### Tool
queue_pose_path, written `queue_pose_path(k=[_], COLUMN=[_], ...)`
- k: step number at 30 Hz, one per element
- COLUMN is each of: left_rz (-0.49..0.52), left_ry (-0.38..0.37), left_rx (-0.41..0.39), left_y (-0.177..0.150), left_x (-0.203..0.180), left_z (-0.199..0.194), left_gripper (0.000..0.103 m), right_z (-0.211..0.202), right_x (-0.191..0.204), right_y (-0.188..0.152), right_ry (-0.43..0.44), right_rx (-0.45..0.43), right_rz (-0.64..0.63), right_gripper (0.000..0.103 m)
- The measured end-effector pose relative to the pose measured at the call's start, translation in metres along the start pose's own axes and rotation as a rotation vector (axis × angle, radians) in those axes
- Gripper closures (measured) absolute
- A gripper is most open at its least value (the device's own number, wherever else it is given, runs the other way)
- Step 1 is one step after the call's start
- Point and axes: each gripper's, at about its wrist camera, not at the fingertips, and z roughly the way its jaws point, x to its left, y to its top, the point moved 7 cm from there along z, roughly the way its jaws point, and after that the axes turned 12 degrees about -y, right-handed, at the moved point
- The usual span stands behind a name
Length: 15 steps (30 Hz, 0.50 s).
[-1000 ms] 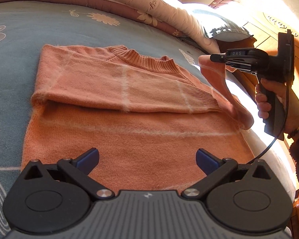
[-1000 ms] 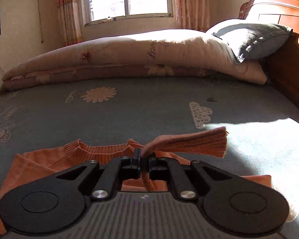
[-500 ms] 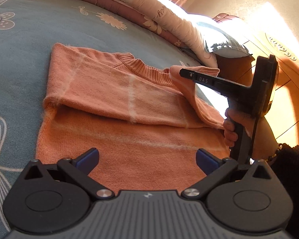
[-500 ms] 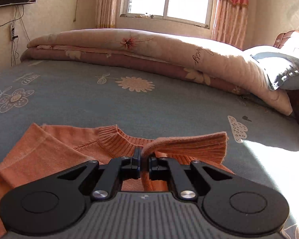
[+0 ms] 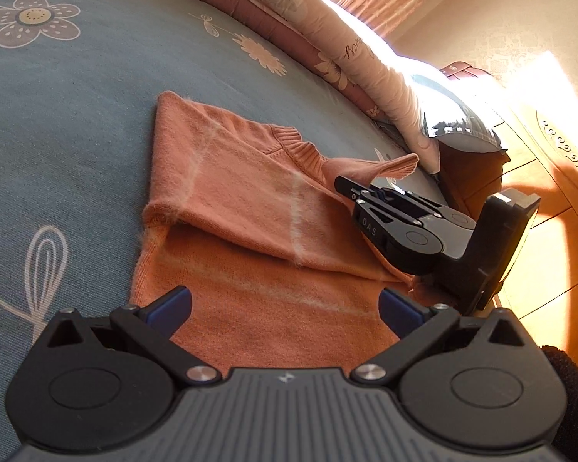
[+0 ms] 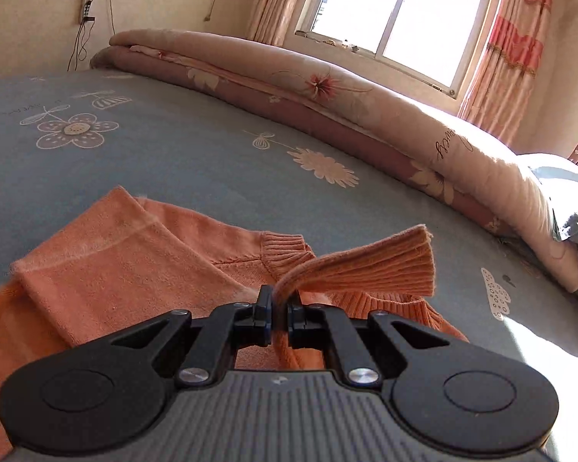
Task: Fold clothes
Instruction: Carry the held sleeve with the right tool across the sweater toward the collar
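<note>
Left wrist view shows the orange knitted sweater (image 5: 258,231) lying flat on the blue-grey flowered bed sheet (image 5: 77,88), with one sleeve already folded across its body. A second ago the right gripper (image 5: 343,184) held the other sleeve high beside the garment; now it has come lower and further in over the chest, near the ribbed collar (image 5: 300,150). The ribbed sleeve cuff (image 5: 397,163) sticks out past its tip. I judge that the second sleeve fold is nearly laid down, and that the release comes next.

The left gripper (image 5: 285,302) is wide open and holds nothing; its blue pads hang above the lower part of the sweater.

Right wrist view gives what the other cannot: the jaws of the right gripper (image 6: 278,313) are fully closed on the sleeve fabric, and the cuff (image 6: 370,265) fans out in front. It also shows the sunlit window (image 6: 397,15) and the rolled floral quilt (image 6: 327,88). Only the left view shows the whole garment and a dark sleeve (image 5: 562,385) of the person.
</note>
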Motion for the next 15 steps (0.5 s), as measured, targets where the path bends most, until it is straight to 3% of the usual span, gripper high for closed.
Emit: queue_pose_path(k=[15], left_rz=[-0.027], left_ry=[0.000], left_rx=[-0.014], left_y=[0.003], left_x=[0.008], left_z=[-0.005], left_gripper=[0.001], right_z=[0.002], right_x=[0.042], right_y=[-0.020], right_ry=[-0.015], right_rx=[-0.023], right_rz=[-0.206], right_gripper=[0.093])
